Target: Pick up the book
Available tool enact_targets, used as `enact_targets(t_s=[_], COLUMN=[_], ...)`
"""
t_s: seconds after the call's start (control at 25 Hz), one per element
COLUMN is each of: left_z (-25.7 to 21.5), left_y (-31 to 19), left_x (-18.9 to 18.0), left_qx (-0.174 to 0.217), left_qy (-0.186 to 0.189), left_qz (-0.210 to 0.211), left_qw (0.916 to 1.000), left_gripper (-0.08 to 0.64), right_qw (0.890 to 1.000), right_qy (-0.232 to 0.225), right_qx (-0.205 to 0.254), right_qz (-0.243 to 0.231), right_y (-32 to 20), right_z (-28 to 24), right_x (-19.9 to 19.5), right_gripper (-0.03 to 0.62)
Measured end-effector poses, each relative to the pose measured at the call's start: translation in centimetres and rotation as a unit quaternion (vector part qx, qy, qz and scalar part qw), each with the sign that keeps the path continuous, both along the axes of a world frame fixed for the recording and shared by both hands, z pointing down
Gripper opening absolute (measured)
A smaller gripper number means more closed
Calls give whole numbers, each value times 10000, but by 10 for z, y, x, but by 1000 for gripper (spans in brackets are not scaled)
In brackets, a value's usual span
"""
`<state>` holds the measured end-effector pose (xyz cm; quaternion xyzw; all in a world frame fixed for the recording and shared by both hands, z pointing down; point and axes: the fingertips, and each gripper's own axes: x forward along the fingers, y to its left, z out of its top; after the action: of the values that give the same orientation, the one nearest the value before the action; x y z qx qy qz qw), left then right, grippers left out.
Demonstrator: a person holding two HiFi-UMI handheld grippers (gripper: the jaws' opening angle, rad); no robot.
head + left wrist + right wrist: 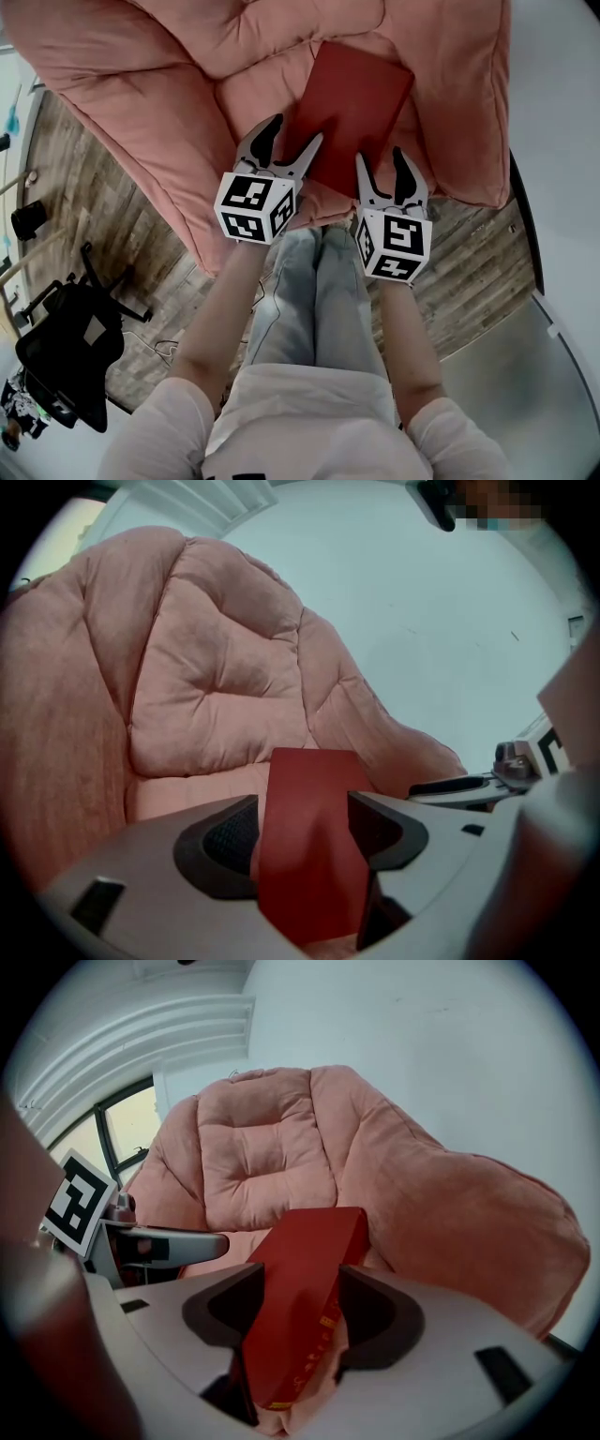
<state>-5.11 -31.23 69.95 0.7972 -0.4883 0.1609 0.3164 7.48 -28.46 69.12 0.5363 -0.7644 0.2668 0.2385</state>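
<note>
A red book (356, 103) lies flat on the seat of a big pink cushioned chair (187, 56). My left gripper (296, 131) hovers over the book's near left edge with its jaws wide apart, and one finger overlaps the cover. My right gripper (380, 157) is at the near right corner, also spread. In the left gripper view the book (305, 789) runs up between the left gripper's (305, 832) dark pads. In the right gripper view the book (305, 1251) lies tilted between the right gripper's (300, 1297) jaws, with pink cushion showing beside it. No pad clearly presses on it.
The chair stands on a wooden plank floor (112, 216). A black office chair (66, 361) is at the lower left, with cables on the floor beside it. The person's legs in jeans (314, 300) stand against the seat's front edge. A pale wall (450, 1054) rises behind the chair.
</note>
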Motion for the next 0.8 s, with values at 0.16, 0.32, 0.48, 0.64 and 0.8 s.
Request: enact_targets(t_s=[0.16,0.32,0.48,0.64,0.8], left_z=[21,40,53,70,77], left_y=[2,-2,-7,-8,-10], left_x=[-2,-4,-1,3,8], left_qx=[-147,-226,-220,-299,-351], left_qy=[7,-32,-82,-7,193], left_qz=[67,121,165,266,354], left_qw=[9999,9997,9996,9992,9986], left_gripper=[290,295,295,295,298], right_qw=[9999,9999,9997,9997,9995], right_qy=[8,25,52,147,161], right_qx=[-74,-108,-134,-190,-270], right_qz=[77,116,176,83,93], right_y=[-2,-7,-12,-14,-16], right_z=[19,33,42,55,65], right_x=[-2,-3,-3,-5,-6], right_gripper=[253,267,283,302,313])
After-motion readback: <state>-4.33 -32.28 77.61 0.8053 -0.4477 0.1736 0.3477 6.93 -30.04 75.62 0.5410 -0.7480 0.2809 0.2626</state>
